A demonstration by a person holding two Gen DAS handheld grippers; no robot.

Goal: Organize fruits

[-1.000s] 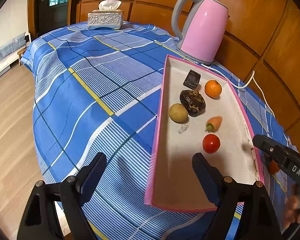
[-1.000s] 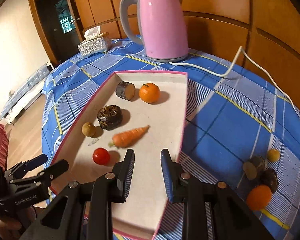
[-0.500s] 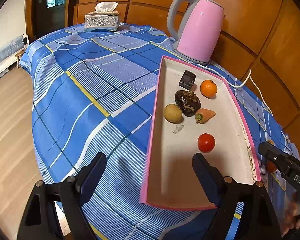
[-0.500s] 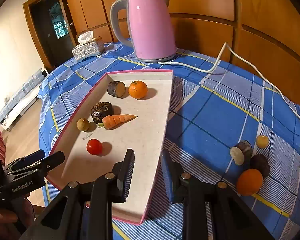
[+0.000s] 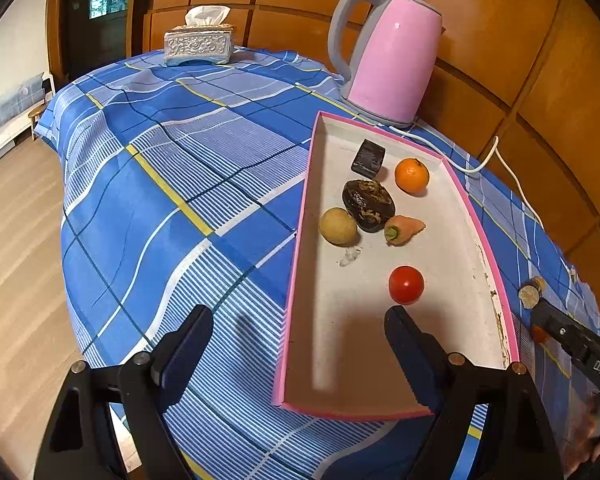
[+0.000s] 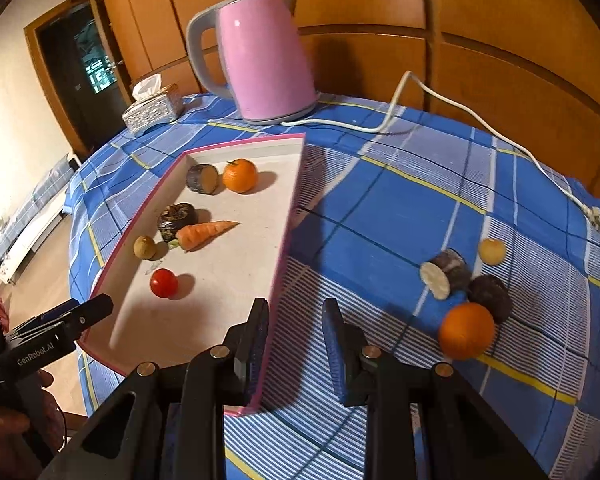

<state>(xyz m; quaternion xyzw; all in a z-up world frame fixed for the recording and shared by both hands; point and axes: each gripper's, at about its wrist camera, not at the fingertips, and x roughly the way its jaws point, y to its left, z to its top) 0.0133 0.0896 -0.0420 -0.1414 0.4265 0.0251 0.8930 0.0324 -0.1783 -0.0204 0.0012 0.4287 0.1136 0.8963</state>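
Observation:
A pink-rimmed white tray holds an orange, a carrot, a red tomato, a yellowish round fruit, a dark wrinkled fruit and a dark cut piece. On the cloth to the right lie another orange, a dark fruit, a cut dark piece and a small yellow fruit. My left gripper is open and empty over the tray's near left rim. My right gripper is open and empty over the tray's right edge.
A pink kettle stands behind the tray, its white cord trailing right. A silver tissue box sits at the table's far end. The blue checked cloth hangs over the table edge above the wooden floor.
The carrot has come to rest against the dark wrinkled fruit. My right gripper has drawn back and swung right, bringing the loose fruits on the cloth closer. The left gripper has shifted slightly.

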